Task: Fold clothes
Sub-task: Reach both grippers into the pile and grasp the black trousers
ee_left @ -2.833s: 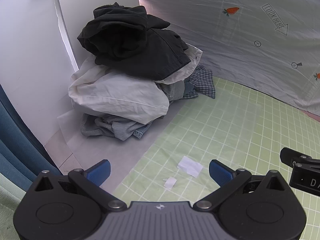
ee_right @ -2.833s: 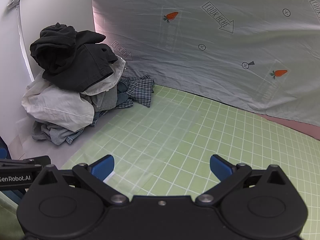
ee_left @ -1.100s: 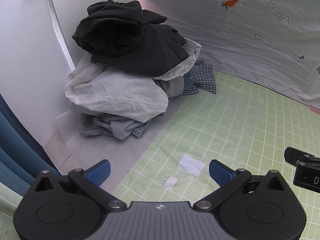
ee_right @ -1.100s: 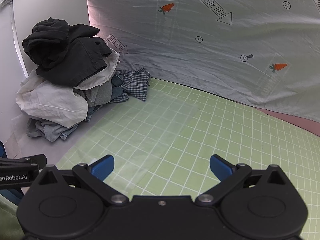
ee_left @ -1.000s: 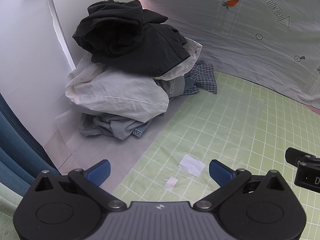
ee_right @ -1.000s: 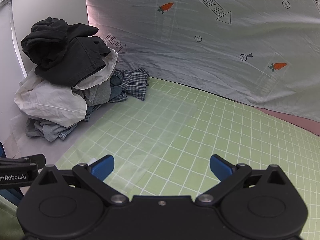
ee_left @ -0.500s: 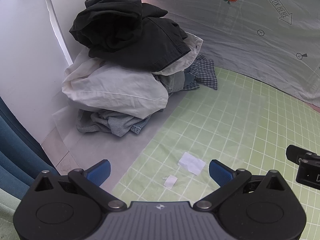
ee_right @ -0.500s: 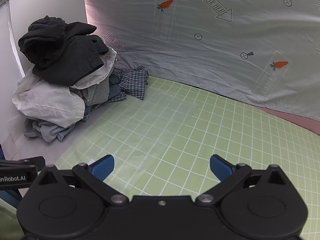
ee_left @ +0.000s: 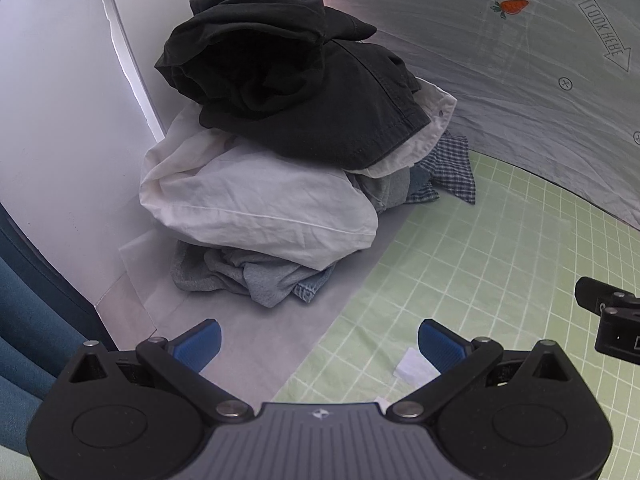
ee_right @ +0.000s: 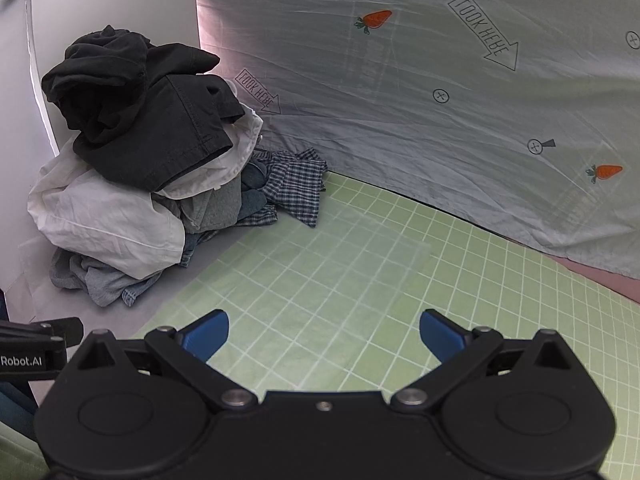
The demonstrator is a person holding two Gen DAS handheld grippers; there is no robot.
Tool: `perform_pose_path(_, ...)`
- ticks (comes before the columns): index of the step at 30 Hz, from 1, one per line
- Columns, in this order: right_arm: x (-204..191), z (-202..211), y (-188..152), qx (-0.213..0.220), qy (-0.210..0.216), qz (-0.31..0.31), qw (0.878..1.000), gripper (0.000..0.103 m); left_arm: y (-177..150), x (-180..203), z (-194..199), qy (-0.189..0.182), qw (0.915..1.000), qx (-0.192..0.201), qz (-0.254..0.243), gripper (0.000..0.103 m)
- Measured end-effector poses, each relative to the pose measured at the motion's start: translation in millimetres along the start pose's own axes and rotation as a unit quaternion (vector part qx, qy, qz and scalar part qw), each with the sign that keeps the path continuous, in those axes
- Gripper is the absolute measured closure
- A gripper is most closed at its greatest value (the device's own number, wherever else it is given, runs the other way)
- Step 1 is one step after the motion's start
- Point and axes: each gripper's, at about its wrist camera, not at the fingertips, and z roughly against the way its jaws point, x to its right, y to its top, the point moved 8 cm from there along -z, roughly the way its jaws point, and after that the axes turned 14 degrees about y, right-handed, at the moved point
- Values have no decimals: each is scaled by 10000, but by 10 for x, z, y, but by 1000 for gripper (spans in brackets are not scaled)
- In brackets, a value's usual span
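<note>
While you hold both tongs low over the green grid mat point(ee_right: 360, 264), one clothes pile point(ee_left: 280, 152) sits in the far left corner against the white wall point(ee_left: 60, 100). Count in it: two black garments point(ee_left: 288, 80) on top, one white sheet-like piece point(ee_left: 256, 208) under them, one checked shirt point(ee_right: 296, 184) at the right edge, grey and denim pieces point(ee_left: 248, 272) at the bottom. Two paper scraps point(ee_left: 414, 368) lie on the mat just beside your left tongs point(ee_left: 318, 344). One printed grey sheet point(ee_right: 440, 120) hangs behind. Compared with a moment ago, the pile looks nearer and larger in the left view, and the scraps have slid close to the fingers. Left tongs are spread wide, holding nothing. Right tongs point(ee_right: 324, 334) are spread wide too, empty, touching nothing.
</note>
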Motion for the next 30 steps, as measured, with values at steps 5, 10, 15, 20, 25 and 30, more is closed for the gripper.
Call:
perform_pose_path(5,-215,-405,412,123,294,277,9991,6,373,-147,-365,81,9999,-14,94,1)
perform_pose_path(10,-460,-888,825,238,720,391,9964,23,794,-292,-793,137,9989,-122,442,13)
perform_pose_path(15,-606,-1324,1267,479,1022,376,9929,35,1189,-377,-1127,94,9970,-126,760,32)
perform_pose_path(20,-720,-1760,1676,657,1302,302,9888,37,1555,-353,-1392,-111,9953,-41,960,35)
perform_pose_path(25,-756,-2062,1799,550,1609,31,9854,35,1687,-213,-1586,-235,9962,-109,831,37)
perform_pose_path(30,-808,-2121,1804,547,1707,135,9837,43,1686,-176,-1642,-427,9949,-165,901,46)
